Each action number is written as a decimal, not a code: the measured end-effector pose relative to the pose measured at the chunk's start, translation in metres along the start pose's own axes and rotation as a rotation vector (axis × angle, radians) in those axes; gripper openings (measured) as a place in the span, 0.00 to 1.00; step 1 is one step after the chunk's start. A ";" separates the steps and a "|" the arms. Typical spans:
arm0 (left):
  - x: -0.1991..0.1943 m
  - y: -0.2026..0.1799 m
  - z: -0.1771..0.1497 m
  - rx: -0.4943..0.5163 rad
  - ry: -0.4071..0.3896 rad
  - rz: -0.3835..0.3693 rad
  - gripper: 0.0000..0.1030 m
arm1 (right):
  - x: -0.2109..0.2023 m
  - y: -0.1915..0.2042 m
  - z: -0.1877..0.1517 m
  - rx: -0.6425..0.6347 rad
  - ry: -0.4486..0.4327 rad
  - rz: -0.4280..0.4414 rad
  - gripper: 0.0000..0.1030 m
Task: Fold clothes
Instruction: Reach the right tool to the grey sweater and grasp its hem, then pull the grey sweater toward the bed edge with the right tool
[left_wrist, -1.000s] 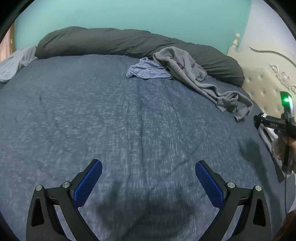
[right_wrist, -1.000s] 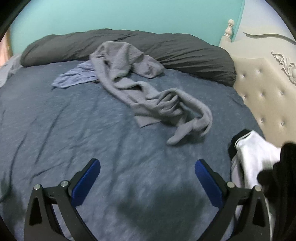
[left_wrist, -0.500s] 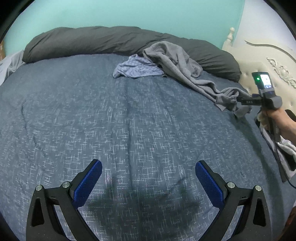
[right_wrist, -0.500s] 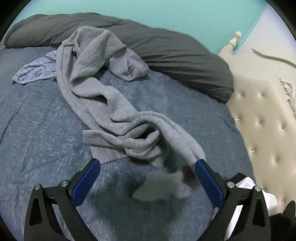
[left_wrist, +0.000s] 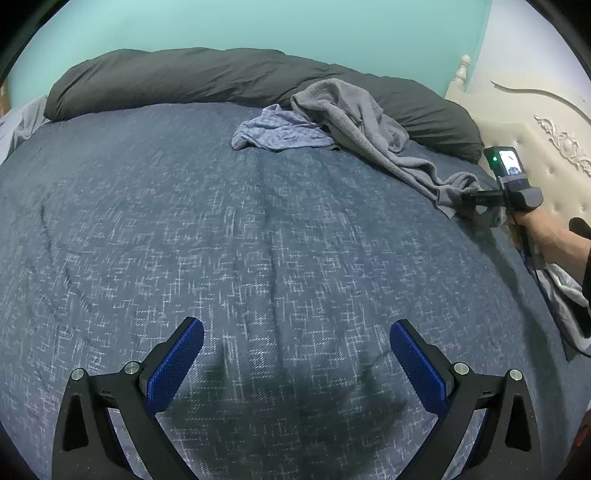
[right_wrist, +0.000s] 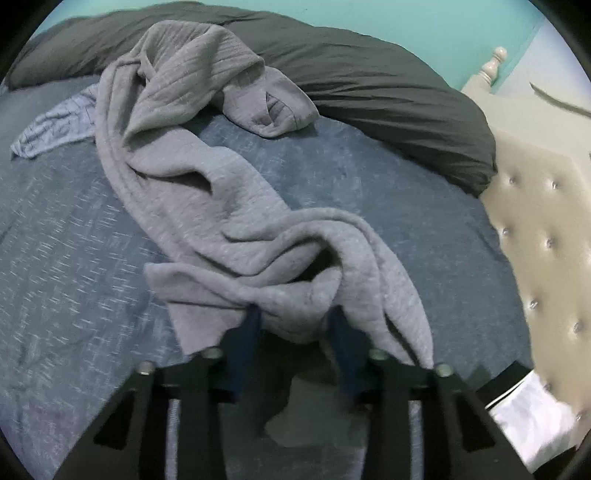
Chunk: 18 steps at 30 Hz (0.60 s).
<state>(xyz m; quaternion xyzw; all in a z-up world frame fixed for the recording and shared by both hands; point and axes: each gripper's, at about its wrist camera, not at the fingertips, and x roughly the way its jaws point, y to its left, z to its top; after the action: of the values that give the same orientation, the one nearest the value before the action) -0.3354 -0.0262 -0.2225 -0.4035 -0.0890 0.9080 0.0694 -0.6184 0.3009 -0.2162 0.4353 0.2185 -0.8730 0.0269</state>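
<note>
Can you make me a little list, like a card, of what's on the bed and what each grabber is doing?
place: bed with a dark blue bedspread
back of bed: long dark grey pillow
main cloth: crumpled grey garment, stretched from the pillow toward the headboard
other cloth: light blue checked garment, partly under the grey one
bed edge: white cloth
left gripper: open, over bare bedspread, touching no clothes
right gripper: fingers pinching a fold at the grey garment's near end
folding: not begun, both garments lie rumpled
</note>
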 end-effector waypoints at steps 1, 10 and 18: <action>-0.002 0.001 -0.001 -0.003 -0.002 -0.002 1.00 | -0.007 0.002 -0.002 -0.006 -0.016 0.007 0.20; -0.039 0.015 -0.015 -0.042 -0.017 0.004 1.00 | -0.092 0.033 -0.024 -0.072 -0.183 0.170 0.12; -0.093 0.034 -0.043 -0.094 -0.024 0.036 1.00 | -0.215 0.101 -0.068 -0.145 -0.311 0.398 0.12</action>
<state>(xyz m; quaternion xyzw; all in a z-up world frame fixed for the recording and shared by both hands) -0.2433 -0.0730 -0.1917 -0.3967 -0.1250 0.9088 0.0328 -0.4104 0.2063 -0.1227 0.3273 0.1839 -0.8889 0.2624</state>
